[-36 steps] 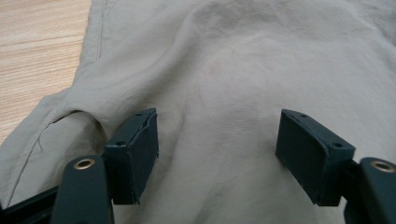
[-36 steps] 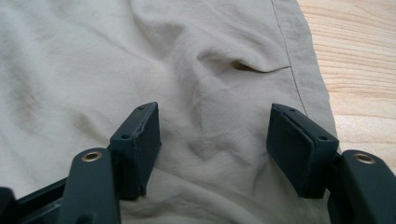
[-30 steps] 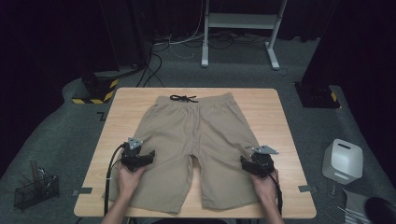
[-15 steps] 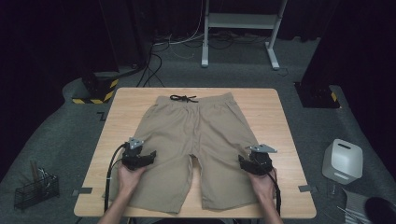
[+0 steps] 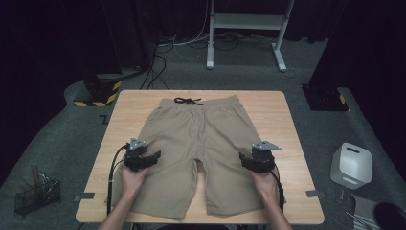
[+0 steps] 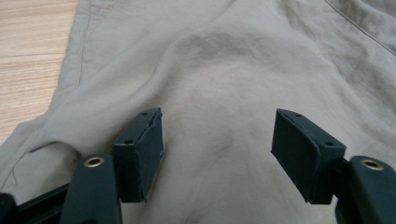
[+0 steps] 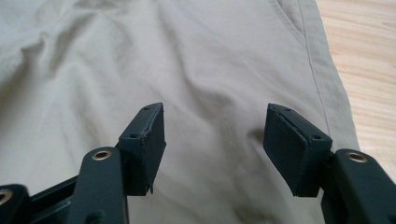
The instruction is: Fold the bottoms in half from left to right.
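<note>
Near edge of table [image 5: 292, 211]: two forearms come in from the bottom of the high view, one hand [image 5: 133, 178] on the left tongs [image 5: 152, 157], other hand [image 5: 264, 179] on the right tongs [image 5: 244, 160]. Black cable loops from each tool back toward the person.

Left tongs sit over the left leg of the khaki shorts [image 5: 201, 143], close to the outer side seam. In the left gripper view the left tongs [image 6: 217, 140] are wide open, nothing between the jaws, just wrinkled fabric [image 6: 224, 70] under and ahead of them. Whether the tips touch the cloth: can't tell. Bare wood of the table [image 6: 28, 56] shows at the left edge of that view.

Right tongs sit over the right leg, also near its outer seam. Right gripper view: right tongs [image 7: 215, 135] spread wide too, gripping nothing, fabric [image 7: 140, 60] below, side seam and table wood [image 7: 369, 56] at the right. Contact with cloth not clear.

Shorts lie flat, spread out in the middle of the table, leg hems toward the person, waistband at the far side. Black drawstring [image 5: 187, 100] tied at the waistband, lying on the wood just past it.

Off the table: wire basket [image 5: 36, 196] on the floor at left, white box-like device [image 5: 352, 165] on the floor at right. Farther back, yellow-black striped base [image 5: 98, 93], loose cables [image 5: 163, 52] on the carpet, white metal stand [image 5: 246, 24].
</note>
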`<state>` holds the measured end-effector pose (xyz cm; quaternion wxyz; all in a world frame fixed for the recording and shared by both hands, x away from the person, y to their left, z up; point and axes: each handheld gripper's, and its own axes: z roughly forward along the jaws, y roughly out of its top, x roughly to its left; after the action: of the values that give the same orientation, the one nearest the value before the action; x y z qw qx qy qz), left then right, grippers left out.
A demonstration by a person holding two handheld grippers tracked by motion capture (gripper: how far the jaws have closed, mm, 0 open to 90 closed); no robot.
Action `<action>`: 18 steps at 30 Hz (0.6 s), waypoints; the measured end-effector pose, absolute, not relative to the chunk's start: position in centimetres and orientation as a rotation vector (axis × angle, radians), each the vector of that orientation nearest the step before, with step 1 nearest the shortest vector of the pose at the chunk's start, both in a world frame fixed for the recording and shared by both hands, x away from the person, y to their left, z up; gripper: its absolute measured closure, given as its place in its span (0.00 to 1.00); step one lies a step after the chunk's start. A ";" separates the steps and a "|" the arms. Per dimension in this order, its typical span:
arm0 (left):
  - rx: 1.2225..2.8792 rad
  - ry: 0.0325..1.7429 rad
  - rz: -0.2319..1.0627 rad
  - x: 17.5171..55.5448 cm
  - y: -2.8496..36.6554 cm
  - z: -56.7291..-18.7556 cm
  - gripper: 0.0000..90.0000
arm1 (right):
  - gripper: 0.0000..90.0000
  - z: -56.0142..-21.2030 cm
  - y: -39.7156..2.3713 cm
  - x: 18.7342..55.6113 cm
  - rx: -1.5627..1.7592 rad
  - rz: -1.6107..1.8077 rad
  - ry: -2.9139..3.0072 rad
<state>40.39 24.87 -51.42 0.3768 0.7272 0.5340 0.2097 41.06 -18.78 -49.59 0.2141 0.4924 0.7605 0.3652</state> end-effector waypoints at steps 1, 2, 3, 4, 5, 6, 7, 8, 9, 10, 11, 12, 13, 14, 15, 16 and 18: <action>1.862 1.356 0.538 40.5 24.8 -51.2 0.37 | 0.43 -49.5 -18.6 41.2 1.369 1.022 2.110; 1.850 1.348 0.550 40.6 24.7 -51.0 0.37 | 0.43 -49.5 -18.5 41.4 1.369 1.028 2.111; 1.848 1.349 0.546 40.7 24.7 -50.8 0.38 | 0.43 -49.4 -18.3 41.6 1.368 1.033 2.113; 1.851 1.352 0.536 41.0 24.6 -50.7 0.36 | 0.43 -49.4 -18.2 41.8 1.368 1.033 2.116; 1.853 1.349 0.531 41.2 24.4 -50.6 0.36 | 0.43 -49.4 -18.0 42.0 1.369 1.033 2.118; 1.858 1.346 0.527 41.4 24.2 -50.5 0.36 | 0.43 -49.3 -17.8 42.3 1.372 1.033 2.115; 1.852 1.338 0.532 41.5 24.0 -50.5 0.36 | 0.43 -49.3 -17.8 42.3 1.372 1.033 2.115; 1.860 1.337 0.521 41.8 23.8 -50.4 0.35 | 0.44 -49.3 -17.6 42.7 1.374 1.039 2.113; 1.875 1.335 0.515 42.1 23.6 -50.4 0.35 | 0.44 -49.3 -17.6 42.7 1.374 1.039 2.113; 1.883 1.330 0.506 42.4 23.4 -50.3 0.35 | 0.44 -49.3 -17.6 42.9 1.383 1.044 2.110; 1.886 1.325 0.503 42.6 23.2 -50.2 0.33 | 0.44 -49.3 -17.5 43.1 1.385 1.046 2.110; 1.896 1.322 0.490 43.1 22.7 -50.1 0.33 | 0.45 -49.2 -17.2 43.5 1.389 1.047 2.113; 1.896 1.322 0.490 43.1 22.7 -50.1 0.32 | 0.47 -49.2 -17.1 43.7 1.380 1.057 2.109; 1.906 1.322 0.489 43.4 22.5 -50.0 0.32 | 0.47 -49.2 -17.1 43.7 1.380 1.057 2.109; 1.908 1.319 0.495 43.6 22.3 -50.0 0.32 | 0.47 -49.2 -17.0 43.8 1.384 1.061 2.108; 1.917 1.315 0.492 43.8 22.1 -49.9 0.32 | 0.47 -49.2 -16.9 44.0 1.384 1.059 2.114; 1.934 1.310 0.494 44.1 21.7 -49.8 0.32 | 0.48 -49.2 -16.6 44.3 1.376 1.055 2.117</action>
<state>44.15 21.71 -49.79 0.3683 0.7531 0.5100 0.1925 44.32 -16.58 -49.18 0.2014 0.4927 0.7577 0.3775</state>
